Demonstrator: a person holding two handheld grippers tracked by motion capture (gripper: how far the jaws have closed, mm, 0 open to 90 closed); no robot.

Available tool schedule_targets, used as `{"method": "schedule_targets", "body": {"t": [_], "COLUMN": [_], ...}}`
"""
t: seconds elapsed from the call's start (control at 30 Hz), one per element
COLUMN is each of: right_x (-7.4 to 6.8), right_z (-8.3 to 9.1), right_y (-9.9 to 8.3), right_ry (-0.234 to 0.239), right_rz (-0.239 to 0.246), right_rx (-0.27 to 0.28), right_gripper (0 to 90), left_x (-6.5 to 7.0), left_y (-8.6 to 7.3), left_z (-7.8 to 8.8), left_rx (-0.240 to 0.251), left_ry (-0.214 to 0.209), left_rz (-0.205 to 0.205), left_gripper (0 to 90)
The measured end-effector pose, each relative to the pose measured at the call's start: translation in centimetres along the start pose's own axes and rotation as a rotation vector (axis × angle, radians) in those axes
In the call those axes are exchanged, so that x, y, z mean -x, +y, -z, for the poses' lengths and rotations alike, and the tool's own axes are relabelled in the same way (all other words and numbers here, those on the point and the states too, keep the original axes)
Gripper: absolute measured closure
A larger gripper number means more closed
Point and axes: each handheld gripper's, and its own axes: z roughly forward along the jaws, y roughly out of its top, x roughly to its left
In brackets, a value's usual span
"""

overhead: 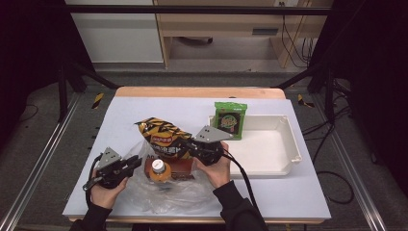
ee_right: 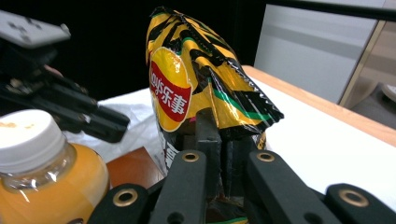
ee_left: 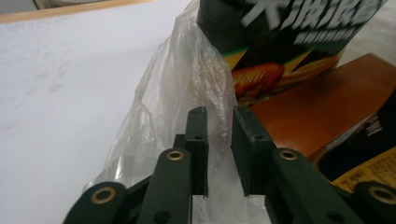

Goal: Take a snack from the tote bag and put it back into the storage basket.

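My right tongs (ee_right: 224,140) are clamped on the lower edge of the chip bag (ee_right: 201,74), jaws pressed together on the foil. In the high view the right tongs (overhead: 188,145) sit at the chip bag (overhead: 161,137), which stands tilted over the mouth of the plastic bag (overhead: 168,190), near the middle of the worktop (overhead: 144,108).

My left tongs (ee_left: 219,135) have a fold of the plastic bag (ee_left: 187,93) between their jaws. The jaws stand a narrow gap apart with the film running up between them; I cannot tell whether the pads truly pinch it. In the high view the left tongs (overhead: 131,163) sit at the bag's left edge.

Inside the plastic bag lies a brown box (overhead: 180,167), and a bottle (overhead: 159,169) of orange drink with a white cap stands just beside it. In the right gripper view the bottle (ee_right: 42,172) is close on the left, the box (ee_right: 133,168) behind it, and the left tongs (ee_right: 100,122) reach in from farther off. In the left gripper view the box (ee_left: 322,112) lies right of the film, with the chip bag (ee_left: 280,42) above it.

A white tray (overhead: 269,144) sits to the right on the worktop, with a green packet (overhead: 229,120) leaning upright at its far left corner.
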Motion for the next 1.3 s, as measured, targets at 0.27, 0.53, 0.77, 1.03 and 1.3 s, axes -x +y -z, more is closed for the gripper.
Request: {"method": "schedule_targets", "body": {"t": [0.27, 0.53, 0.77, 1.03, 1.3], "right_x": [0.0, -0.4, -0.5, -0.7, -0.1], "right_z": [1.6, 2.8, 3.7, 4.6, 5.9], "right_y": [1.8, 3.8, 5.6, 7.4, 8.8], "right_ry": [0.011, 0.007, 0.011, 0.01, -0.011], "right_rz": [-0.002, 0.023, 0.024, 0.031, 0.013], "right_rx": [0.072, 0.108, 0.149, 0.192, 0.23], "right_gripper": [88.1, 88.2, 88.3, 88.2, 88.3], "left_x": [-0.1, -0.1, -0.2, -0.2, -0.3], "left_y": [-0.3, -0.3, -0.4, -0.4, -0.4], "left_z": [-0.5, -0.5, -0.5, -0.6, -0.4], "left_rx": [-0.021, -0.016, -0.019, -0.02, -0.012], "left_ry": [0.009, 0.008, 0.005, 0.005, 0.001], "left_rz": [0.0, -0.002, -0.001, -0.001, 0.003], "left_gripper": [80.0, 80.0, 80.3, 80.3, 80.1]}}
